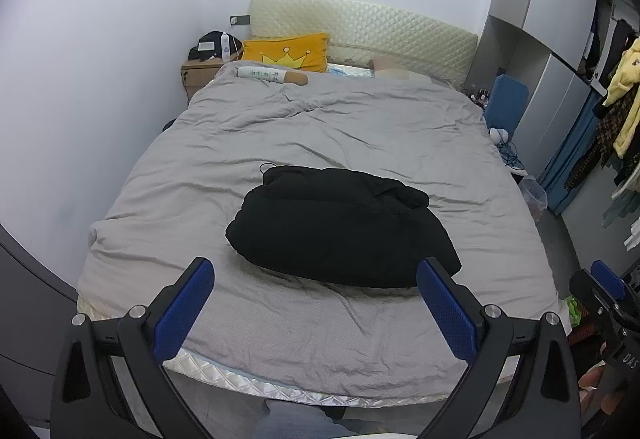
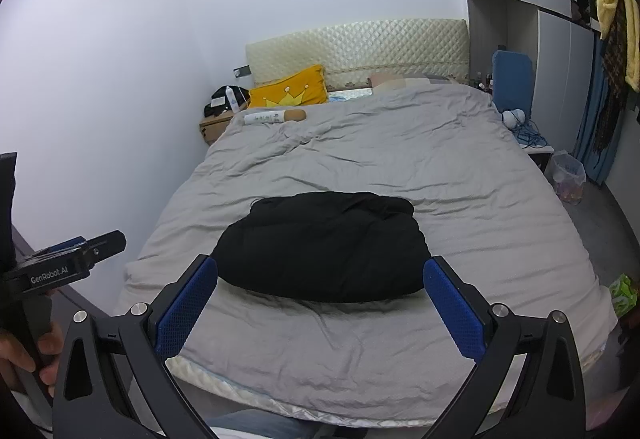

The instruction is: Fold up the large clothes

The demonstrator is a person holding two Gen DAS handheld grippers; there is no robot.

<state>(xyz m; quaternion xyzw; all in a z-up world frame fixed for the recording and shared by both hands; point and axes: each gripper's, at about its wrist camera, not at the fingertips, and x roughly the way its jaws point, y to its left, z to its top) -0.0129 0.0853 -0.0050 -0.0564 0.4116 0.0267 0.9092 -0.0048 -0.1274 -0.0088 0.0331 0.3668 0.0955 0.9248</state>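
**Both tongs wide and empty over the foot of the bed**

The left gripper point(image 1: 316, 303) is spread wide, its two fingers faced with blue, finely dimpled pads point(image 1: 186, 309) on black angular arms with round metal pivot bolts. Nothing sits between them. The right gripper point(image 2: 320, 305) is likewise spread wide and empty, with the same blue textured pads point(image 2: 188, 309). Both are held above the foot edge of the bed point(image 1: 280, 385), clear of the cloth.

The black garment point(image 1: 340, 225) lies on the grey duvet point(image 1: 320, 127), on the near half of the bed, roughly midway between its left and right edges. It is bundled into a soft, puffy, rounded mound, matte and thick, with a thin cord looping out at its far left corner. The duvet is a smooth woven fabric, rumpled into shallow creases. Under it, along the foot edge, a shiny quilted mattress cover shows a diamond pattern.

At the head edge stands a cream padded headboard point(image 1: 360, 27), also diamond-quilted. A yellow cushion point(image 1: 286, 51) with a crown motif leans at the head's left corner, and a long cylindrical bolster point(image 1: 272, 75) lies just in front of it. Clothes point(image 1: 620, 95) hang off to the right of the bed.
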